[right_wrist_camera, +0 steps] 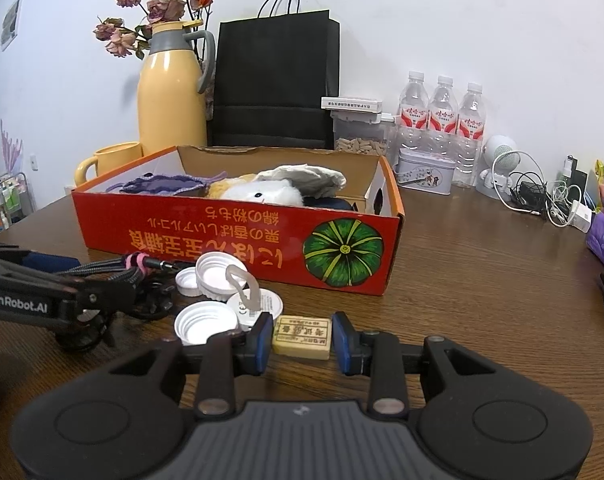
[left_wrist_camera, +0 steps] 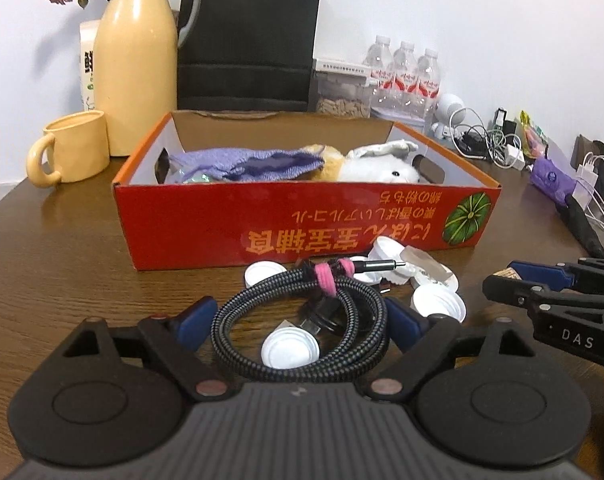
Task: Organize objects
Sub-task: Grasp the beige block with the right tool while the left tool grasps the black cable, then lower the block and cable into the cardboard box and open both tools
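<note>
Near the bench's front edge, the right hand-held gripper loosely bracketed the eraser, risking slippage, while the left hand-held gripper gaped around the cable.

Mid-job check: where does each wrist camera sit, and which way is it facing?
Left wrist: behind the left gripper, facing the red box; fingers flank the coiled cable.
Right wrist: behind the right gripper, same heading; fingers flank the small tan block.
Shared: box, cable, white caps, yellow jug.
</note>
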